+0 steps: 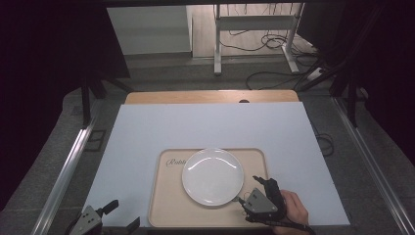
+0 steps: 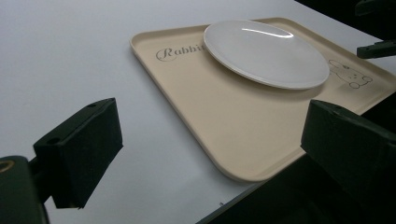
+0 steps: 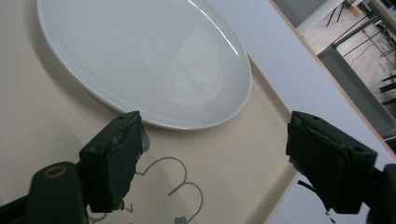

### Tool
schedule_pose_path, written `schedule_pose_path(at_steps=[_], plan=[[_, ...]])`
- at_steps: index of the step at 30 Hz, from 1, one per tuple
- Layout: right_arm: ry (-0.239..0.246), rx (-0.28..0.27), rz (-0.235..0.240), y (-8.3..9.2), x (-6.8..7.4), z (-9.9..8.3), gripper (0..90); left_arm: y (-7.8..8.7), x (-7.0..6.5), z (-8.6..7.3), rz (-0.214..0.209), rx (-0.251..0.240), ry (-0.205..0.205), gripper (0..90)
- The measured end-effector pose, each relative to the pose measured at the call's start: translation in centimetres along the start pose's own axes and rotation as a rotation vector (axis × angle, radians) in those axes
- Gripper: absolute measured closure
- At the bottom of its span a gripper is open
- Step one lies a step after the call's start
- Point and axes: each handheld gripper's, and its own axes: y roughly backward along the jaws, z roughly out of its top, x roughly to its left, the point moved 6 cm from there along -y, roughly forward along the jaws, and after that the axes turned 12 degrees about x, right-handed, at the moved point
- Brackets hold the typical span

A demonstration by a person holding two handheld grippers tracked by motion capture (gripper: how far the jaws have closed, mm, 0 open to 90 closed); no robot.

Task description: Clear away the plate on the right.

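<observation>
A white round plate (image 1: 213,176) lies on a beige tray (image 1: 164,205) printed with a script word and a rabbit drawing. My right gripper (image 1: 248,189) hovers open over the tray's near right corner, just off the plate's rim, held by a hand. In the right gripper view the plate (image 3: 144,56) lies just beyond the open right gripper (image 3: 215,135), nothing between the jaws. My left gripper (image 1: 124,214) stands open at the table's near left edge, beside the tray's near left corner. Through the open left gripper (image 2: 212,121) I see the tray (image 2: 224,121) and plate (image 2: 266,51).
The tray rests on a white board (image 1: 147,132) laid over a wooden table (image 1: 210,96). Metal rails (image 1: 63,171) run along both sides. Beyond the table stand a desk frame (image 1: 218,44) and loose cables (image 1: 274,44) on the floor.
</observation>
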Motion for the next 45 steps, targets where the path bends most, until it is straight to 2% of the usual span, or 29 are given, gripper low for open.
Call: schedule_pose_path(at_steps=[15,25,34,40,42,45], plan=[[-0.158,-0.029,0.07,0.8,-1.7,-1.5,8.8,0.0,0.0,0.0,-0.001,0.0,0.0,4.7],[-0.216,-0.055,0.099,1.4,-2.2,-2.3,6.8,0.0,0.0,0.0,-0.001,0.0,0.001,4.7],[-0.261,-0.072,0.104,1.9,-2.7,-2.9,6.7,0.0,0.0,0.0,0.0,0.0,0.0,4.7],[-0.336,-0.1,0.125,2.4,-3.4,-3.5,6.4,0.0,0.0,0.0,0.0,0.0,0.0,4.7],[-0.378,-0.114,0.139,2.7,-3.7,-3.9,5.9,0.0,0.0,0.0,0.0,0.001,0.0,4.7],[-0.398,-0.121,0.149,2.9,-3.9,-4.2,5.4,0.0,0.0,0.0,0.0,0.0,0.0,4.7]])
